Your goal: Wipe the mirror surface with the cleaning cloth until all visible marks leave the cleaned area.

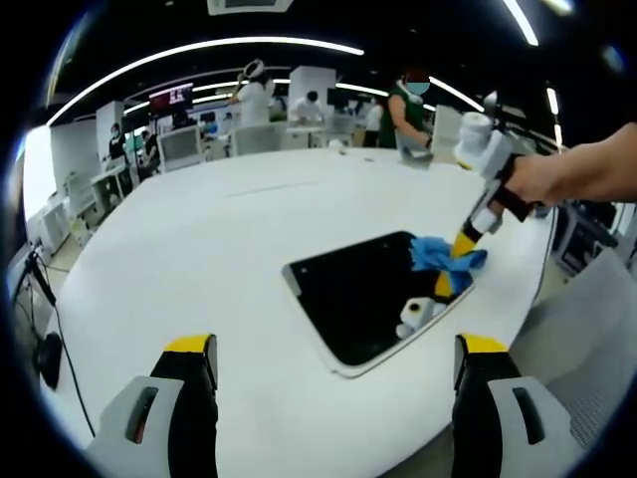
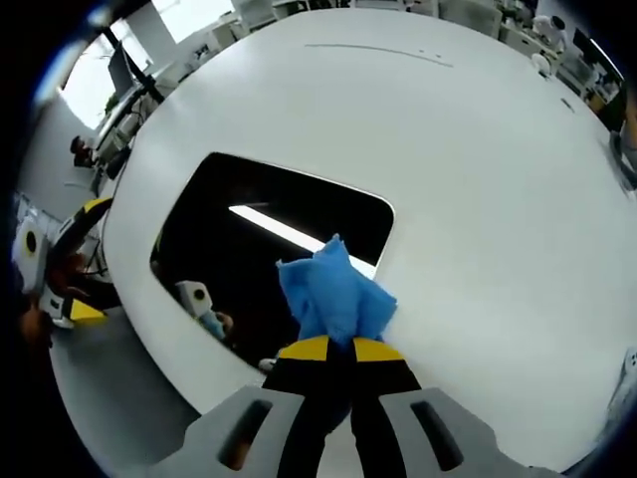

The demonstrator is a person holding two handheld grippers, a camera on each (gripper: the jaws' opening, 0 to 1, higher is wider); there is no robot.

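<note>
In the right gripper view, the right tool [image 2: 337,351] is seen with its yellow-tipped jaws pressed together on a bunched blue cloth [image 2: 333,294]. The cloth is held down against the mirror [image 2: 249,249], at the mirror's edge nearest the tool, where the glass meets its pale frame. A bright strip of ceiling light is reflected in the dark glass just beside the cloth, and a small reflection of a white tool body is seen lower in the glass.

In the left gripper view, the left tool [image 1: 333,354] is held with its two jaws spread wide, nothing between them and nothing touched. It is held above the near edge of the white desk [image 1: 199,249], well apart from the mirror [image 1: 353,294]. The right tool [image 1: 463,249] is seen there coming in from the right, gripped by a person's hand [image 1: 542,179], with the cloth [image 1: 443,259] pinched at its tip on the mirror's far right part. Whether any marks lie on the glass cannot be told, since the surface reads almost black.

The mirror lies flat on the desk, near its right edge. Beyond the desk, other desks, monitors and several people are seen at the back of the room.
</note>
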